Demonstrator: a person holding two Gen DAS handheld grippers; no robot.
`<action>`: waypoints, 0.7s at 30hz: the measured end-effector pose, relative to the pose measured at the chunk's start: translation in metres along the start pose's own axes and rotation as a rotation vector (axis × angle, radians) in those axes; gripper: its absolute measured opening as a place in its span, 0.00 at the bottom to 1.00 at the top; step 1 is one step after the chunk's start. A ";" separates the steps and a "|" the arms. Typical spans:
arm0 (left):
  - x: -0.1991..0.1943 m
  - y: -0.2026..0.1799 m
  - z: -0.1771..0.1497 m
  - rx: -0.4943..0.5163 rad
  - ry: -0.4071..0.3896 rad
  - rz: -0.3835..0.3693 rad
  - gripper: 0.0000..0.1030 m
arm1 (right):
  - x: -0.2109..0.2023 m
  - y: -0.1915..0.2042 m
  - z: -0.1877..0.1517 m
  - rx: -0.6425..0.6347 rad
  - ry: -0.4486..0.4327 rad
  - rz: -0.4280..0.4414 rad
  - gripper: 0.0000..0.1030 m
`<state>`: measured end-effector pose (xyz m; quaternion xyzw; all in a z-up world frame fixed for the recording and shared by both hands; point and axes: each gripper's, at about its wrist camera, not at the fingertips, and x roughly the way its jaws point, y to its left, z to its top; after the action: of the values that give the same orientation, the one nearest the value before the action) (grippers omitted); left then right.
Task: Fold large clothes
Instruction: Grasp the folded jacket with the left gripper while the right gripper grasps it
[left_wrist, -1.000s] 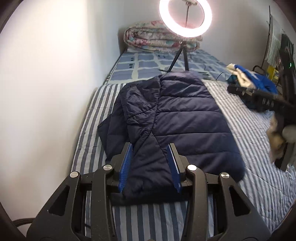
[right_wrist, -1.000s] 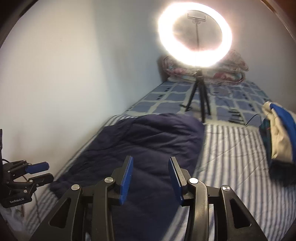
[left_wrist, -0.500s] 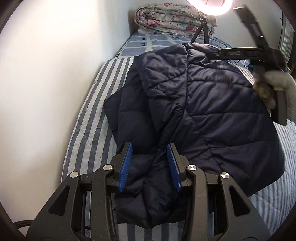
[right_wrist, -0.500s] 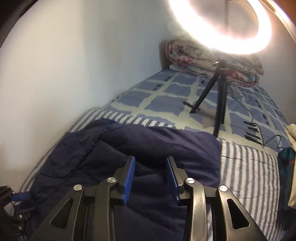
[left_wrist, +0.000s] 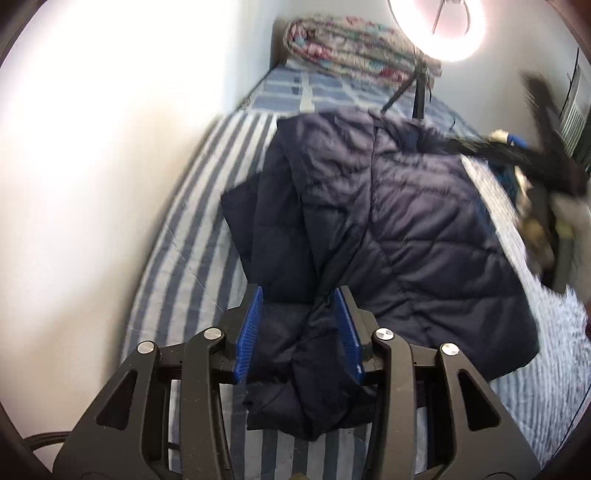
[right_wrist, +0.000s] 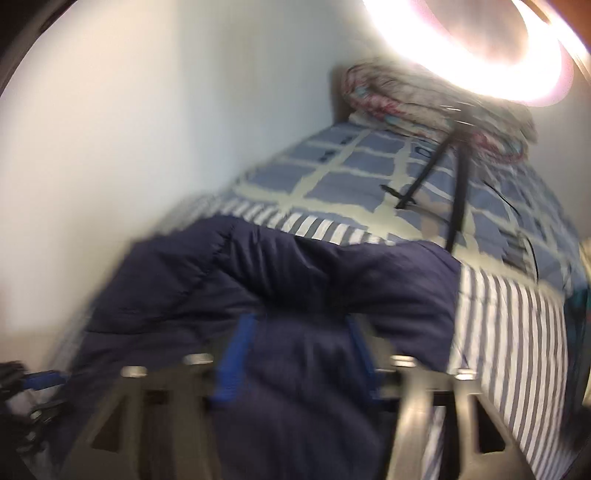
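Observation:
A navy quilted puffer jacket (left_wrist: 388, 221) lies on the striped bed, one side folded over itself. My left gripper (left_wrist: 299, 321) is open, its blue pads on either side of the jacket's near hem, which bunches between them. My right gripper (right_wrist: 295, 354) is open over the jacket's (right_wrist: 295, 280) far end, and fabric lies between its blurred fingers. The right gripper also shows in the left wrist view (left_wrist: 517, 155) as a dark blur over the jacket's far right part.
The white wall (left_wrist: 92, 184) runs along the bed's left side. A ring light (left_wrist: 436, 29) on a tripod stands on the checked sheet beyond the jacket. A rolled floral quilt (left_wrist: 351, 48) lies at the bed's head. Striped sheet (right_wrist: 517, 350) lies to the right.
Both grippers have dropped down and forward onto the jacket. The left one now straddles the near hem. The right one has sunk over the far end. Both stay open.

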<state>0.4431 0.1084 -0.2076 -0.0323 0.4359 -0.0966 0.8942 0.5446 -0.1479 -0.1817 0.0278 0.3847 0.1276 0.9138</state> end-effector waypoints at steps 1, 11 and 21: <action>-0.004 0.005 0.004 -0.030 -0.003 -0.031 0.59 | -0.015 -0.008 -0.010 0.037 -0.012 0.028 0.80; 0.035 0.056 0.013 -0.372 0.165 -0.278 0.76 | -0.058 -0.071 -0.145 0.421 0.149 0.384 0.83; 0.062 0.066 0.005 -0.409 0.228 -0.295 0.75 | -0.050 -0.059 -0.187 0.466 0.177 0.550 0.83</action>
<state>0.4941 0.1600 -0.2617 -0.2642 0.5348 -0.1386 0.7906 0.3903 -0.2262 -0.2872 0.3264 0.4592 0.2790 0.7776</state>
